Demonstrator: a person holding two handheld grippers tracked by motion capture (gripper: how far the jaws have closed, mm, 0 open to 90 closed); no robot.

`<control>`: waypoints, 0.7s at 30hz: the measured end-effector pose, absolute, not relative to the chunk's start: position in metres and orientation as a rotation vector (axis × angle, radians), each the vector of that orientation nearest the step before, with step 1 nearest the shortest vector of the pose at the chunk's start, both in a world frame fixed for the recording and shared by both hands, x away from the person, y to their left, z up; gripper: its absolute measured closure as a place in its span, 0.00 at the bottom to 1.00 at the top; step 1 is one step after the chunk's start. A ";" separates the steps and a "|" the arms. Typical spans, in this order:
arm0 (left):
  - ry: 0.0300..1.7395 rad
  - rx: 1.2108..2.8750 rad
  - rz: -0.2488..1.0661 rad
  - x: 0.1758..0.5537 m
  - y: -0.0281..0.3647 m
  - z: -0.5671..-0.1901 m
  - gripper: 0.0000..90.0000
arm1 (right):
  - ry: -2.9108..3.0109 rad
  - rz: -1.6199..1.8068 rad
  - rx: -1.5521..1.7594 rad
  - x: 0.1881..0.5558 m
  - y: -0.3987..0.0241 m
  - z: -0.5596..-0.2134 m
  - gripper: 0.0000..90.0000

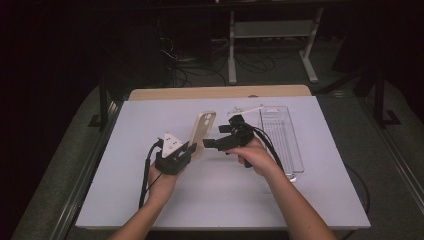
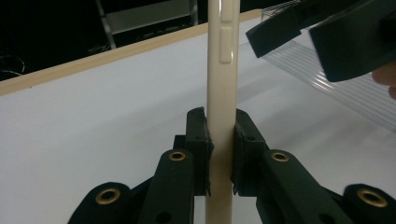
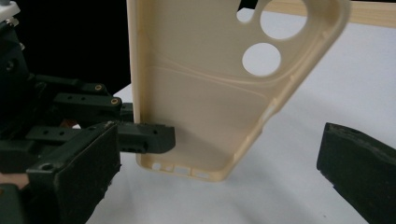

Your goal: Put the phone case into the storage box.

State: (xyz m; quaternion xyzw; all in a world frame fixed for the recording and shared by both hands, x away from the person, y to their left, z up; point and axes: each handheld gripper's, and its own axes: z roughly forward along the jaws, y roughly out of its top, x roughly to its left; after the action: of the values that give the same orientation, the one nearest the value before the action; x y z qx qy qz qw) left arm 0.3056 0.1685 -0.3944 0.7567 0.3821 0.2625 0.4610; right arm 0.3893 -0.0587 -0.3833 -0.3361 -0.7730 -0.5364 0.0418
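Note:
A cream phone case point(image 1: 204, 129) stands upright above the white table, its camera cut-outs at the top. My left gripper point(image 1: 192, 149) is shut on the case's lower edge. In the left gripper view the case point(image 2: 222, 70) is edge-on, pinched between both pads point(image 2: 198, 140). My right gripper point(image 1: 214, 136) is held level at the case's right side, open. In the right gripper view its jaws stand wide apart with the hollow inside of the case point(image 3: 205, 93) ahead of them, untouched. The left gripper's jaw point(image 3: 144, 136) clamps the case's lower left edge there.
A clear plastic tray point(image 1: 282, 140) lies on the table point(image 1: 225, 200) just right of the right hand, and a thin white piece point(image 1: 247, 108) lies behind it. A wooden board edge point(image 1: 220, 92) runs along the far side. A desk frame point(image 1: 270, 45) stands beyond.

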 end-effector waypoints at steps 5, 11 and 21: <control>0.916 1.888 0.657 0.303 0.166 -0.394 0.88 | -2.339 -1.647 -1.036 0.390 -0.055 -0.385 0.00; 0.916 1.880 0.651 0.301 0.162 -0.394 0.88 | -2.302 -1.657 -1.031 0.390 -0.051 -0.386 0.00; 0.902 1.884 0.653 0.297 0.157 -0.395 0.88 | -2.242 -1.670 -1.056 0.390 -0.045 -0.390 0.00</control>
State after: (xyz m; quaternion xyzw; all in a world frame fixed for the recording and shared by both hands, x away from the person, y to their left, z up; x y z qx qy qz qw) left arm 0.2965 0.1568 -0.3951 0.7649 0.3662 0.2652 0.4588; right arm 0.3905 -0.0453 -0.3901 -0.3523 -0.7480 -0.5572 0.0764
